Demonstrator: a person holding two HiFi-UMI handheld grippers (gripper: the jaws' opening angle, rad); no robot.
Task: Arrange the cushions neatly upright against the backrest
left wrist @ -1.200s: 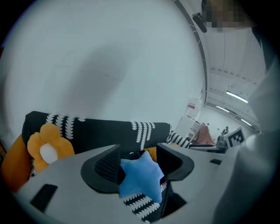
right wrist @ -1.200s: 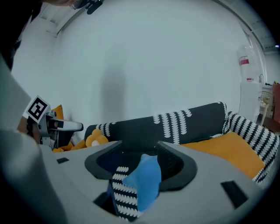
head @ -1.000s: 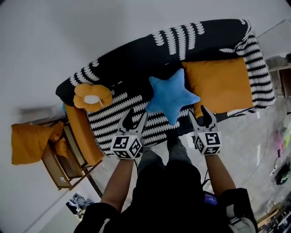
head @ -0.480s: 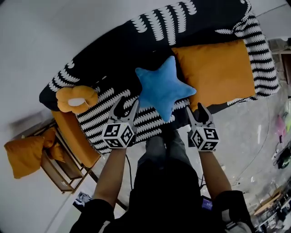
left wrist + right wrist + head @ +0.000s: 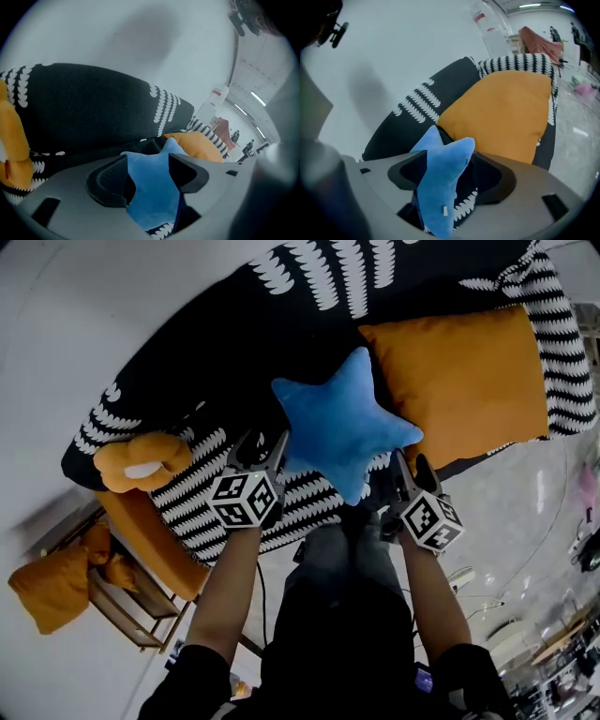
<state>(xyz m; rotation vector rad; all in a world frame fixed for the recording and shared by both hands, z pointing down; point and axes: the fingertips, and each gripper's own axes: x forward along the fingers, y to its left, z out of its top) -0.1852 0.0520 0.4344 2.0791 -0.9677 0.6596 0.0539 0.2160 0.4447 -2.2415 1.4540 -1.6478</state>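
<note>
Star cushion [image 5: 342, 423], the blue one, sits on the stripy black sofa [image 5: 234, 343], just beside the big orange cushion [image 5: 459, 381]. One of its points pokes between the jaws of the left gripper [image 5: 264, 442], which stand partly open and do not squeeze it. Another point is between the jaws of the right gripper [image 5: 411, 465], which have just been opening wider.

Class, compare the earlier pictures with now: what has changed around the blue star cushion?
The left gripper and right gripper have advanced; each now straddles a point of the star cushion, ungripped, the right's jaws just opening. The orange cushion and flower cushion stayed put.
</note>
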